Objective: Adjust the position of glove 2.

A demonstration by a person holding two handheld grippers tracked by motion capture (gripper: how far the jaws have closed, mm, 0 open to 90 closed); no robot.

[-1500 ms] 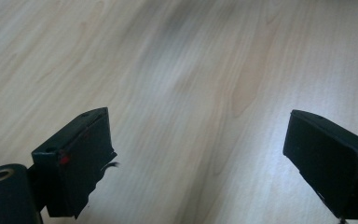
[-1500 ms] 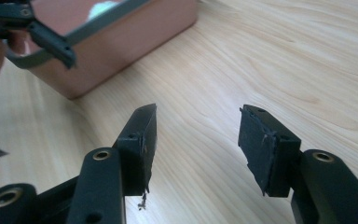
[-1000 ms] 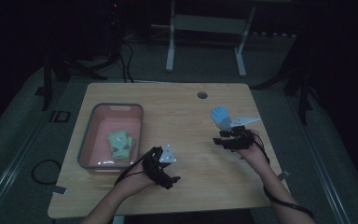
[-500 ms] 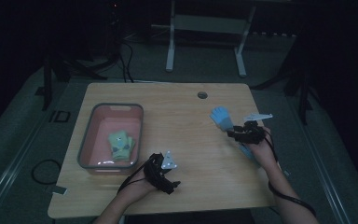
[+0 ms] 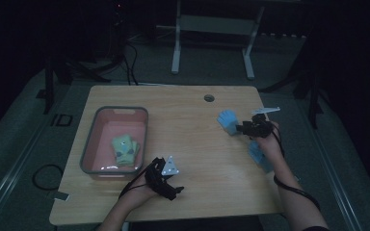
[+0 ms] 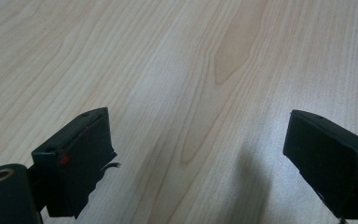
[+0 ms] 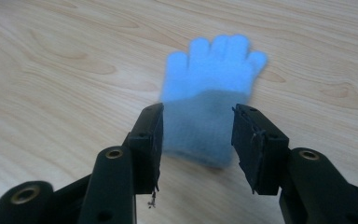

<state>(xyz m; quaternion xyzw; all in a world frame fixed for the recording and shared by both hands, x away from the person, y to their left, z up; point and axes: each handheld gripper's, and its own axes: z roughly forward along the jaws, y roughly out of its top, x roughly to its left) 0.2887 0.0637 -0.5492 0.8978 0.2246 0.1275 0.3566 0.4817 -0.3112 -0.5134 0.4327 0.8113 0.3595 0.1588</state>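
The pink bin (image 5: 96, 126) at the table's (image 5: 192, 159) left already holds a folded green pair of gloves (image 5: 124, 148). Two blue gloves remain outside it. One blue glove (image 7: 208, 98) lies flat on the right side, its cuff between the jaws of the right gripper (image 7: 196, 140), which straddle it narrowly but do not appear to have pinched it. The second blue glove (image 5: 260, 155) lies partly under that forearm. The left gripper (image 6: 196, 158) holds its jaws wide over bare wood, empty. Judged: sorting is about half done.
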